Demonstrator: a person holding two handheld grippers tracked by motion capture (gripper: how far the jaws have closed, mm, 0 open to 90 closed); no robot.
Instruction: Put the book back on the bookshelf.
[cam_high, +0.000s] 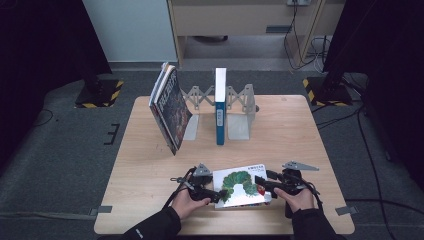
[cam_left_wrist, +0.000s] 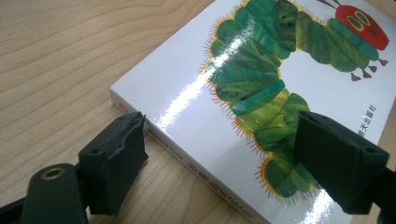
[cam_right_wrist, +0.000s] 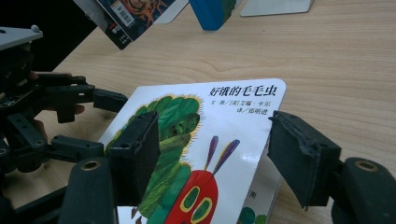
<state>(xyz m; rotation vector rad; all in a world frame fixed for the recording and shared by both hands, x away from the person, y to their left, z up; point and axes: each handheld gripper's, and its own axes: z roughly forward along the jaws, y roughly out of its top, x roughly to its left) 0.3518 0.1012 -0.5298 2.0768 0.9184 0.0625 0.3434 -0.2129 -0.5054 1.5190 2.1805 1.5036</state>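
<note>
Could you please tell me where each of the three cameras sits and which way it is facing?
High view: above the person's side, looking forward and down on the light wooden table; forearms and both hands enter from the bottom.
Left gripper view: rides the left gripper, looking along its black fingers at the spine corner of the flat white caterpillar picture book.
Right gripper view: rides the right gripper, facing across the book's opposite end toward the left gripper and hand.
Shared: all three show the caterpillar book; the high and right gripper views also show the leaning dark books.
</note>
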